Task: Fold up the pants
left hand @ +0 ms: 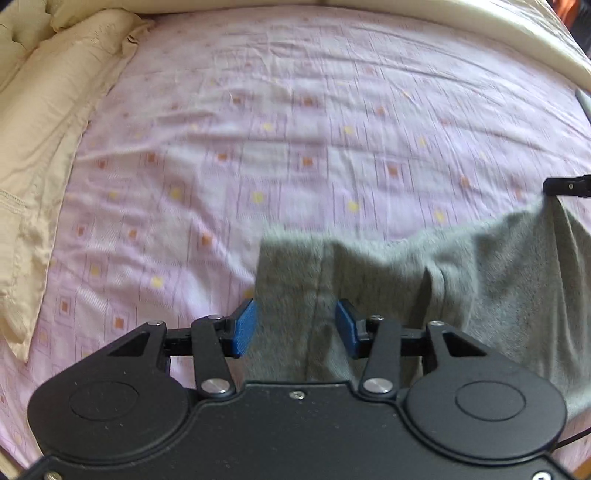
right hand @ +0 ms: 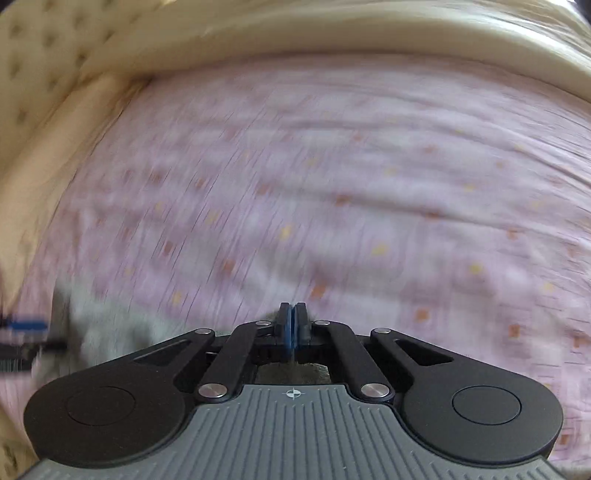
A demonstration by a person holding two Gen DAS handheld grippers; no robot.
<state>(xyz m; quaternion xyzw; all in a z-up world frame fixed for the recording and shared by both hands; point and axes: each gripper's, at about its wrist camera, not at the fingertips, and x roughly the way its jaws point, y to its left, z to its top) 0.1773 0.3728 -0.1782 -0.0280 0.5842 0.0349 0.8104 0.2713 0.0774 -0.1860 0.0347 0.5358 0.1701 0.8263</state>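
Note:
The grey pants (left hand: 480, 280) lie partly lifted on the bed at the lower right of the left wrist view. My left gripper (left hand: 295, 328) stands open over their left end, its blue pads (left hand: 245, 328) apart with a seamed strip of grey cloth between them. My right gripper (left hand: 565, 186) pinches an upper corner of the pants, and the cloth hangs from it. In the right wrist view, my right gripper (right hand: 294, 325) has its pads pressed together, with grey cloth showing just behind them. The pants (right hand: 107, 332) are a blurred grey patch at the lower left.
A pink sheet (left hand: 295, 129) with small orange and yellow squares covers the bed. A beige pillow (left hand: 48, 122) lies along its left side. A cream padded bed frame (left hand: 461, 26) curves around the far edge and right side.

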